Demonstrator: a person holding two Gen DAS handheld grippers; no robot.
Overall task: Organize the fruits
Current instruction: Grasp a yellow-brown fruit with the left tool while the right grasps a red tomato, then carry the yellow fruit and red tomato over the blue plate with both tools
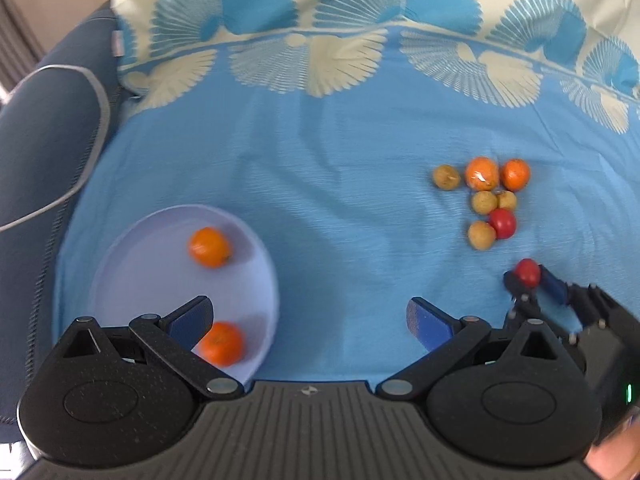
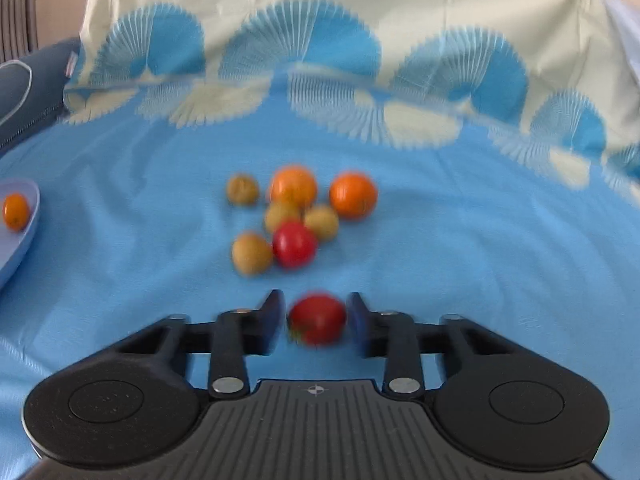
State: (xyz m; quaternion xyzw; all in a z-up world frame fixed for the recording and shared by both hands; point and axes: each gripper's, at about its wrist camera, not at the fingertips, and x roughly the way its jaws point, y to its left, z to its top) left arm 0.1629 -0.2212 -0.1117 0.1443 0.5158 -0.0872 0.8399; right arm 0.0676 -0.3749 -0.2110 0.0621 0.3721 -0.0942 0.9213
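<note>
My right gripper (image 2: 317, 318) is shut on a red tomato (image 2: 318, 319) just above the blue cloth; the gripper and tomato also show in the left wrist view (image 1: 527, 273). Ahead lies a cluster of fruit: two oranges (image 2: 294, 186) (image 2: 353, 195), a second red tomato (image 2: 295, 244) and several small tan fruits (image 2: 251, 254). My left gripper (image 1: 310, 320) is open and empty, its left finger over a pale plate (image 1: 160, 276) that holds two oranges (image 1: 210, 247) (image 1: 221, 343).
A blue cloth (image 1: 340, 200) with a cream fan-patterned border covers the surface. A dark blue cushion (image 1: 44, 132) lies at the left. The plate edge with one orange shows at the far left of the right wrist view (image 2: 16, 211).
</note>
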